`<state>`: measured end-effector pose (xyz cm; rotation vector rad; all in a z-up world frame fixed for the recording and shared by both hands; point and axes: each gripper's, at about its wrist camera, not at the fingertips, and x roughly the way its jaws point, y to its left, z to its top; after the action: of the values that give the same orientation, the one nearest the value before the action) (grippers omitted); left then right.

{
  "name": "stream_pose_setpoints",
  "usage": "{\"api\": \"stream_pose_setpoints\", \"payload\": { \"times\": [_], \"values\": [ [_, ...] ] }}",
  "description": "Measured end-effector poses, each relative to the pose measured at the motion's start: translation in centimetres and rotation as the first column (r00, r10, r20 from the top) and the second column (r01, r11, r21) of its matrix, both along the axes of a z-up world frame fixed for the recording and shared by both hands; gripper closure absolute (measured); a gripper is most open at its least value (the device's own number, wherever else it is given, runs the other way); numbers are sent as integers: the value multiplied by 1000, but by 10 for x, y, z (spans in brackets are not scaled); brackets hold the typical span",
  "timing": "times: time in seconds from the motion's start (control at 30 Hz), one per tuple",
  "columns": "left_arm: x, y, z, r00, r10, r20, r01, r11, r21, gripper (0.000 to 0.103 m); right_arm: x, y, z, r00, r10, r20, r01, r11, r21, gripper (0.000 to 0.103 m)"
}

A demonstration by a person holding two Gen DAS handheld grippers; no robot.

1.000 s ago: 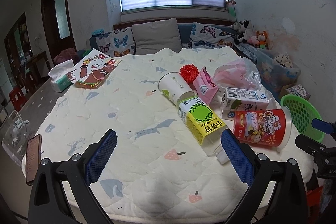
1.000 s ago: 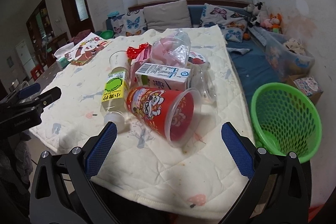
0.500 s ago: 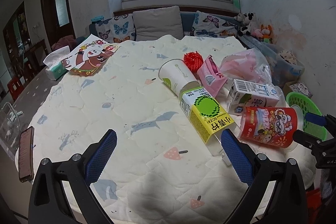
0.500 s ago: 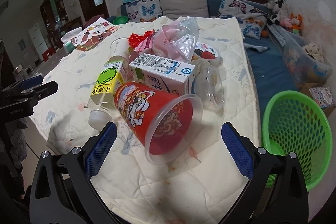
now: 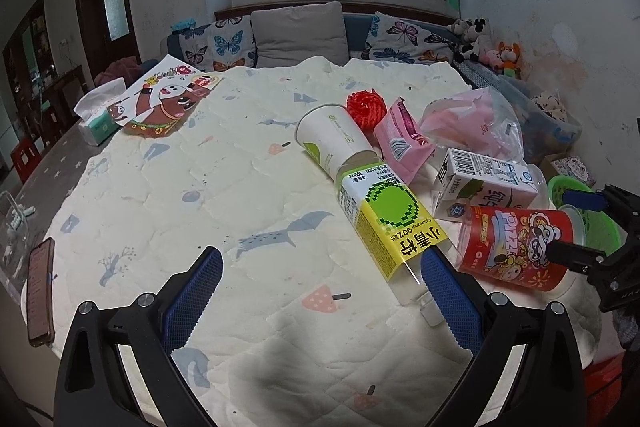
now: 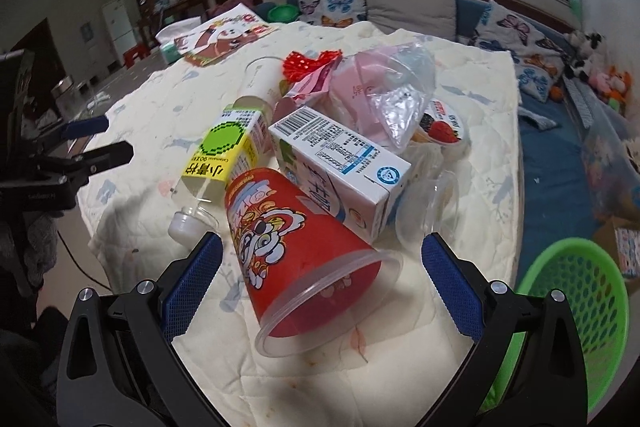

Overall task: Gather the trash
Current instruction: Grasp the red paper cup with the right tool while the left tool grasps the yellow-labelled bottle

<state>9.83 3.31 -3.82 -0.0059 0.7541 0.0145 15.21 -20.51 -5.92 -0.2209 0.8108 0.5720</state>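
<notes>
Red cup [image 6: 304,247] lies tipped between the spread right gripper [image 6: 320,279].

Both the left gripper [image 5: 320,285] and the right gripper [image 6: 319,277] have black frames with shiny round screws, and blue bumpy pads on their fingers [image 5: 194,293].

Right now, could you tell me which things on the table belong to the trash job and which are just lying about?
For the job:
red cup
milk carton
yellow-labelled bottle
paper cup
pink wrapper
plastic bag
green basket

Just lying about:
phone
tissue box
cartoon picture book
</notes>
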Motion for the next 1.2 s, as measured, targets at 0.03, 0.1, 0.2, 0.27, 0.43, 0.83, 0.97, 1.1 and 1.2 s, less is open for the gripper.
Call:
{"api": "stream_pose_setpoints", "payload": {
  "times": [0.03,0.1,0.2,0.27,0.43,0.83,0.97,1.1,1.2],
  "values": [
    [1,0,-1,1000,0,-4,0,1000,-2,7,2,0,-2,1000,22,-11,-22,1000,6,4],
    [3,-1,-3,1000,-2,-7,2,1000,-3,6,5,1,-6,999,43,-23,-43,999,8,4],
    [5,-2,-6,1000,-9,-17,9,1000,-7,7,9,1,-11,996,78,-53,-76,996,39,4],
    [8,-3,-8,1000,-13,-28,13,1000,-15,7,10,2,-15,995,86,-54,-84,996,34,4],
    [20,-7,-9,998,-32,-53,29,998,-51,7,8,3,-22,995,86,-45,-85,996,14,4],
    [74,-35,-20,988,-37,-148,27,997,-69,8,-15,5,-20,998,51,23,-50,997,-52,10],
    [91,-43,-30,981,-23,-191,12,998,-60,16,-22,1,-17,999,18,41,-16,999,-44,10],
    [106,-49,-42,970,-20,-241,5,998,-62,23,-30,-8,-12,998,-15,58,17,999,-41,10],
    [109,-53,-47,963,-30,-268,10,997,-78,31,-34,-15,-6,997,-44,63,46,999,-25,10]
  ]
}}
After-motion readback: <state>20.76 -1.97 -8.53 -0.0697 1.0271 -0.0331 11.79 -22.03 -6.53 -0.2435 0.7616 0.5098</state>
